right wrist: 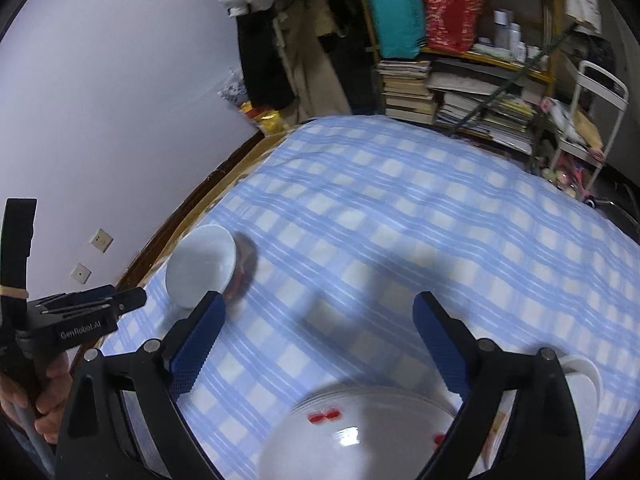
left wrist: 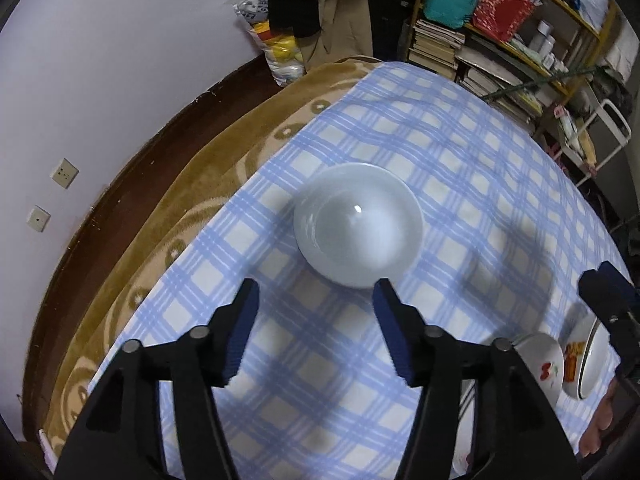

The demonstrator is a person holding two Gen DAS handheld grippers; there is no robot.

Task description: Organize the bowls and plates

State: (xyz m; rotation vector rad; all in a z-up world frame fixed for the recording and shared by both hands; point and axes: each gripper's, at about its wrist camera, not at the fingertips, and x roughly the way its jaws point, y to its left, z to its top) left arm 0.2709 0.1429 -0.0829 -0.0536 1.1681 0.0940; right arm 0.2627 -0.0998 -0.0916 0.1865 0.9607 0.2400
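Note:
A plain white bowl (left wrist: 358, 224) stands upright on the blue checked tablecloth (left wrist: 460, 168). My left gripper (left wrist: 316, 300) is open and empty just short of it. The bowl also shows in the right wrist view (right wrist: 202, 266), at the far left. My right gripper (right wrist: 318, 320) is open and empty above a stack of white plates with red marks (right wrist: 360, 436). In the left wrist view, a small bowl with a red pattern (left wrist: 546, 364) and a white plate (left wrist: 588, 360) lie at the right, beneath the right gripper (left wrist: 608, 300).
A brown patterned blanket (left wrist: 192, 184) shows at the tablecloth's left edge, by a dark wooden rim and a white wall. A shelf of books and boxes (left wrist: 492, 44) stands behind the table. A white cup (right wrist: 582, 384) sits at the right of the plate stack.

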